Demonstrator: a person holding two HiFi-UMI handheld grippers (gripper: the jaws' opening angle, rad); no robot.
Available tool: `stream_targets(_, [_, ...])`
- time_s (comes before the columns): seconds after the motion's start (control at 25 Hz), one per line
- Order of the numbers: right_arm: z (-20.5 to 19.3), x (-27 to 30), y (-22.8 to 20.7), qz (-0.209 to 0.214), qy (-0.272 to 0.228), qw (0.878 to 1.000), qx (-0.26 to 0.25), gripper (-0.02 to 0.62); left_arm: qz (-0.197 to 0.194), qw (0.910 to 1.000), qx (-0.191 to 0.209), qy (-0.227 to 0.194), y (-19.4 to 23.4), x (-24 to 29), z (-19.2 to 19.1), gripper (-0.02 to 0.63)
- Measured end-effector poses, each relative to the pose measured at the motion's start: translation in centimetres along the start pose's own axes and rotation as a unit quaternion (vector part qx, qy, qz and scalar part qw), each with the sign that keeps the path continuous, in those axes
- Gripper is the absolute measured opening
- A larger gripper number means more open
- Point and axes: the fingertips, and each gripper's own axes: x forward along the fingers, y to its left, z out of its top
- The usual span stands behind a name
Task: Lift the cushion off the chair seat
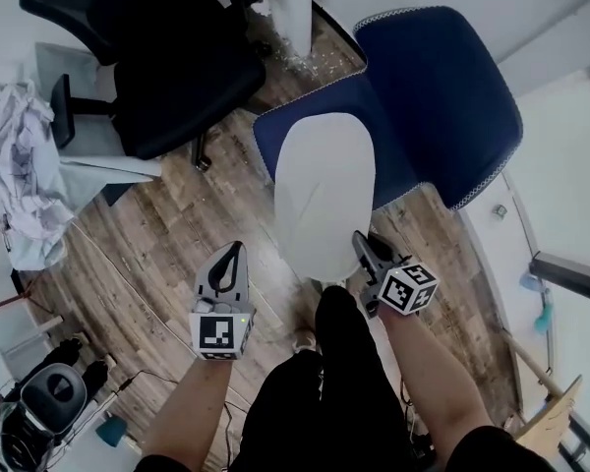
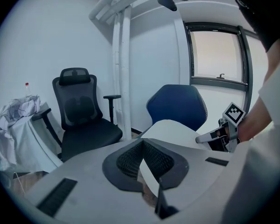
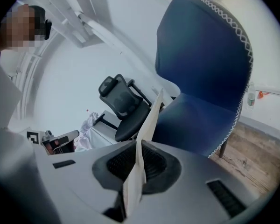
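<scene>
A white cushion [image 1: 324,190] hangs clear above the seat of the blue chair [image 1: 442,96], its near end toward me. My right gripper [image 1: 362,244] is shut on the cushion's near right edge; the right gripper view shows the thin white edge [image 3: 149,120] pinched in the right gripper [image 3: 137,164]. My left gripper [image 1: 234,252] is at the cushion's near left. In the left gripper view a white strip sits between the shut jaws of the left gripper [image 2: 147,171], with the cushion [image 2: 175,129] and the blue chair [image 2: 177,106] beyond. The head view does not show that contact.
A black office chair [image 1: 177,67] stands to the left on the wooden floor. White cloth [image 1: 25,175] is heaped over something at the far left. A white pillar [image 1: 290,8] rises behind the blue chair. My dark legs [image 1: 324,382] are below the cushion.
</scene>
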Motion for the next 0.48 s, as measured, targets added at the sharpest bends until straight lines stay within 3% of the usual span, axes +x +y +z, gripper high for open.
stream_targets(0.48, [5.8,-1.3,5.8,0.017,-0.017,1.0,-0.008,0.031,0.058,0.998,-0.01,-0.023,4.2,-4.9,5.5,0.005])
